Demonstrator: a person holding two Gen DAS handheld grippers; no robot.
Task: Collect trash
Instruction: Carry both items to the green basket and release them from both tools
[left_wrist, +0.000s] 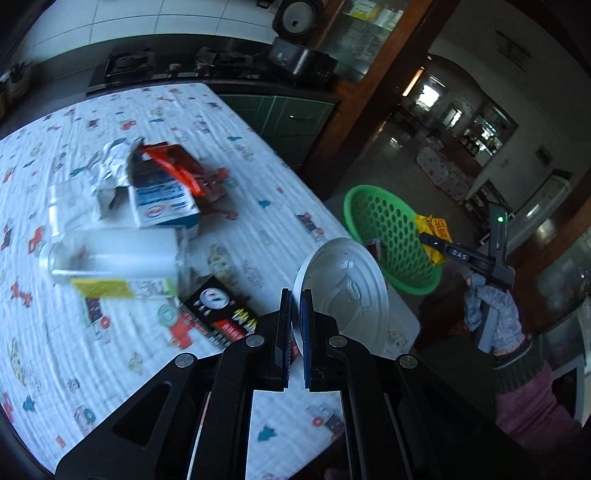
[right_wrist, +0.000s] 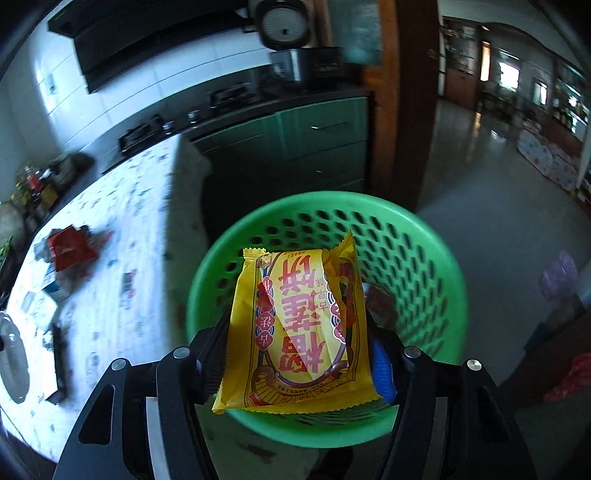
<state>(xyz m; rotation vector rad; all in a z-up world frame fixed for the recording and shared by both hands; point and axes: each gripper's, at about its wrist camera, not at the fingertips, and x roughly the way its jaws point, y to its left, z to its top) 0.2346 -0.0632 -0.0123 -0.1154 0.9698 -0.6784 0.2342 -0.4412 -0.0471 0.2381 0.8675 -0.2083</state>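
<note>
My left gripper (left_wrist: 296, 306) is shut on the rim of a round silver can lid (left_wrist: 345, 291) and holds it above the table's right edge. My right gripper (right_wrist: 301, 332) is shut on a yellow snack wrapper (right_wrist: 299, 328) with red characters, held over the green perforated basket (right_wrist: 424, 258). In the left wrist view the basket (left_wrist: 388, 229) stands on the floor beside the table, with the wrapper (left_wrist: 436, 229) and right gripper (left_wrist: 439, 243) above it. On the table lie a clear plastic bottle (left_wrist: 114, 254), a blue-white carton (left_wrist: 162, 199), a red wrapper (left_wrist: 173, 162) and a black packet (left_wrist: 221, 310).
The table has a white patterned cloth (left_wrist: 258, 221). A stove counter (left_wrist: 147, 74) with a rice cooker (left_wrist: 299, 55) runs behind it. Green cabinets (right_wrist: 303, 140) stand behind the basket. Open tiled floor (right_wrist: 498, 206) lies to the right.
</note>
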